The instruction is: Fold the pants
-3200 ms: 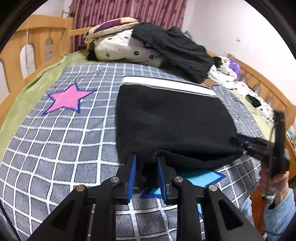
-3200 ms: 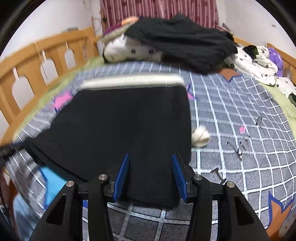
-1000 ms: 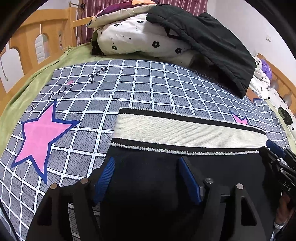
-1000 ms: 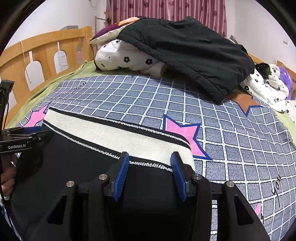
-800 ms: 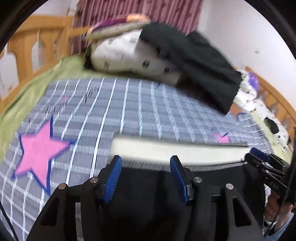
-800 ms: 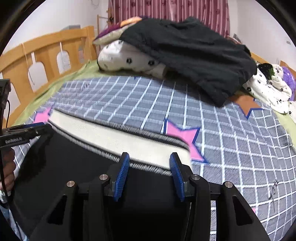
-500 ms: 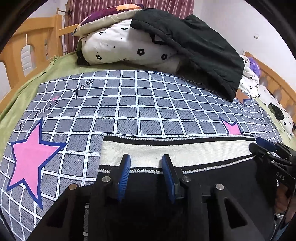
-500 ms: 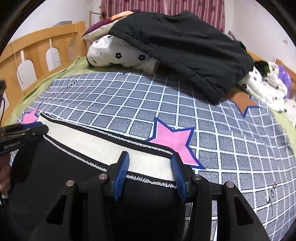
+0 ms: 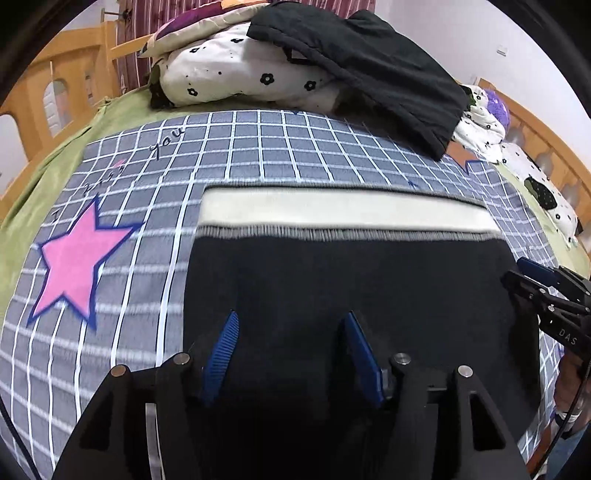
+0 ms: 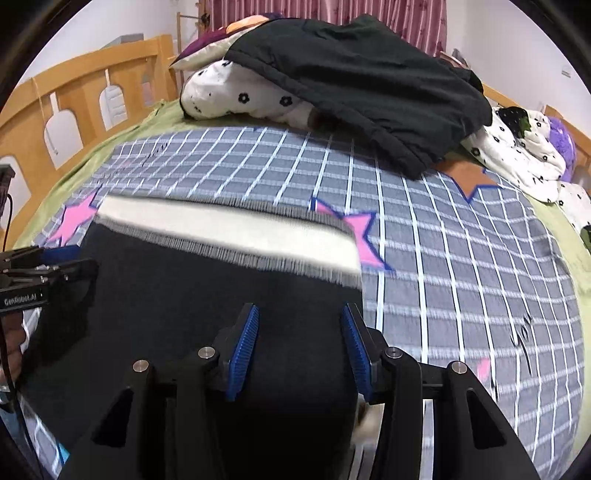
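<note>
Checked bedspread now has the pants lying flat, hem folded up near the waistband, and you've let go, left gripper and right gripper both wide open, empty, backing off; that fold looks done.

I face a bed with a grey checked cover, wooden rails on both sides, white walls and a striped maroon curtain behind the piled floral bedding.
</note>
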Tool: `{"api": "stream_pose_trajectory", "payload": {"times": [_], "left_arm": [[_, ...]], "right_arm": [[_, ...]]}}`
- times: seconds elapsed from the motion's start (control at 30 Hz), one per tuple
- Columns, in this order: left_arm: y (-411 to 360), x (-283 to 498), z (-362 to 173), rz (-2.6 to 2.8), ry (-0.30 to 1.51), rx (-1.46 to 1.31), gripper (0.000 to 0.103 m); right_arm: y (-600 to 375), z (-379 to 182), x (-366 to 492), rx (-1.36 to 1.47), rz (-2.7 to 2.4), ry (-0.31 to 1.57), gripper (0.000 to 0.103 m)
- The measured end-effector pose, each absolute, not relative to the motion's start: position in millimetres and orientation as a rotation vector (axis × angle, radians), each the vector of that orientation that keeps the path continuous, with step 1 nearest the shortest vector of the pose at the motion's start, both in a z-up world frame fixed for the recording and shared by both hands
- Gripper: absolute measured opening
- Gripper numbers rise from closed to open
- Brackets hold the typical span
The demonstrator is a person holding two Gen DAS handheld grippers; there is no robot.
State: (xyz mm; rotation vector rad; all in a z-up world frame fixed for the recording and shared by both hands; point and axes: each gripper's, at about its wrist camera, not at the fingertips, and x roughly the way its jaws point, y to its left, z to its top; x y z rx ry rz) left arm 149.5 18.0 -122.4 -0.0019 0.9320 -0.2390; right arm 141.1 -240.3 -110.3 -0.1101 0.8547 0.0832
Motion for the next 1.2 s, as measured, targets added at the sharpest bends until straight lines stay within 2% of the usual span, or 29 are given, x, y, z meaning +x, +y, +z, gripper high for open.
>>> {"api": "stream_pose_trajectory", "payload": {"times": [0.3,0.43,0.6,0.9,1.1,1.13,1.2], "left_arm": [[40,85,-131,-0.2,0.94,-0.015,0.058],[61,58,-139,-0.22,0.93,-0.122,0.065],[69,49,-138,-0.218,0.972,-0.182,0.065],[57,2,-94,-0.167,0.89,-0.103,0.063],[52,-24,-63,-0.131,0.842,-0.106,0.072],[51,-28,-58,-0.126,0.837,-0.107,0.073],[49,-37,-51,-0.119,0.819,-0.113,0.076]], "right_arm": [[-248,-113,81,-0.009,0.04,0.87,0.046],[-245,-125,55,-0.013,0.036,0.875,0.046],[-249,-129,43,0.017,0.029,0.895,0.047],[-242,-82,4,0.007,-0.011,0.848,0.047],[-233,-41,-26,0.009,-0.044,0.794,0.047],[-232,-35,-32,0.008,-0.047,0.783,0.05],[-230,-26,-44,0.005,-0.059,0.755,0.067]]}}
